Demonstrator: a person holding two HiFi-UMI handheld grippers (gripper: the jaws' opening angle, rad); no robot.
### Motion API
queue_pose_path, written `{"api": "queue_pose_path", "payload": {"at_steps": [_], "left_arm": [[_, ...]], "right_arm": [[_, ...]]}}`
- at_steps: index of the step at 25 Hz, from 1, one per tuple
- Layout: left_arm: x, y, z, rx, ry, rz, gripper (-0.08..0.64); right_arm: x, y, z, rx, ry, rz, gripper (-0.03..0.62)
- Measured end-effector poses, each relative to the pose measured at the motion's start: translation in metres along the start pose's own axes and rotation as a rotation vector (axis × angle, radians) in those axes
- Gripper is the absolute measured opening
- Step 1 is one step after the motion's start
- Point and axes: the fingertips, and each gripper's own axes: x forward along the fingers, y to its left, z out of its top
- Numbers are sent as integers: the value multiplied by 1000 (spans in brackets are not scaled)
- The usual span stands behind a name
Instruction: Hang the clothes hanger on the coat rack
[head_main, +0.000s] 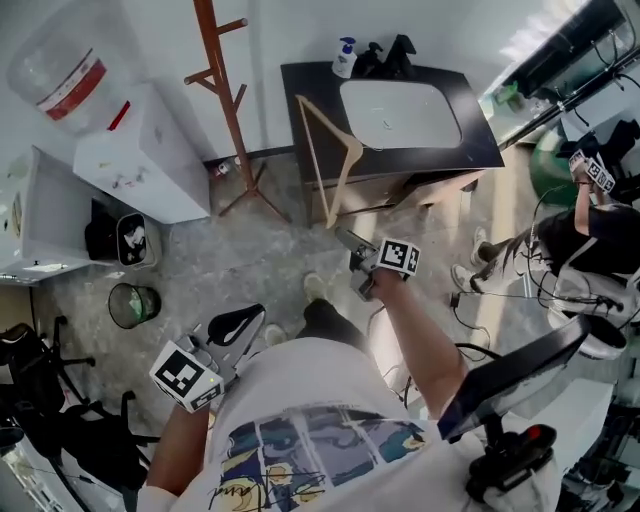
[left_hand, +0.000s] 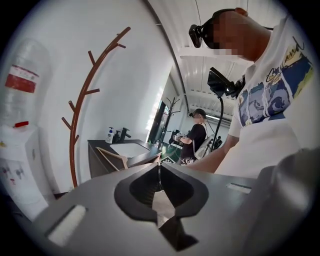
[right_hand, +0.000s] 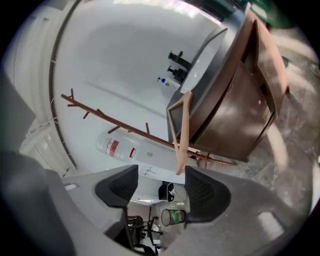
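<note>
A pale wooden clothes hanger (head_main: 335, 165) leans against the front of the dark sink cabinet (head_main: 478, 150), its lower end near the floor. The brown wooden coat rack (head_main: 226, 100) stands to the cabinet's left, by the wall. My right gripper (head_main: 347, 243) is open just short of the hanger's lower end. In the right gripper view that end of the hanger (right_hand: 181, 140) hangs just beyond the gap of my right gripper (right_hand: 160, 172), touching neither pad. My left gripper (head_main: 255, 315) is low by my body, shut and empty. The left gripper view shows my left gripper (left_hand: 159, 167) with its tips together, and the hanger (left_hand: 112, 155) and coat rack (left_hand: 80, 115) far ahead.
A white water dispenser (head_main: 140, 150) stands left of the rack, with a mesh bin (head_main: 133, 303) and a black bag (head_main: 118, 237) beside it. A soap bottle (head_main: 344, 57) sits by the basin (head_main: 400, 112). Another person (head_main: 590, 230) stands at the right, among cables.
</note>
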Motion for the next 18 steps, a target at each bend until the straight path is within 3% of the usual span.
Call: {"api": "queue_pose_path", "payload": {"at_steps": [4, 9, 18], "left_arm": [[23, 21, 22, -1, 7, 54, 11], [53, 43, 39, -27, 5, 102, 11], [74, 66, 51, -69, -2, 213, 11]], "right_arm": [[39, -33, 24, 108, 17, 28, 302], [81, -43, 38, 179, 82, 128, 310], [131, -39, 37, 206, 253, 231, 302]]}}
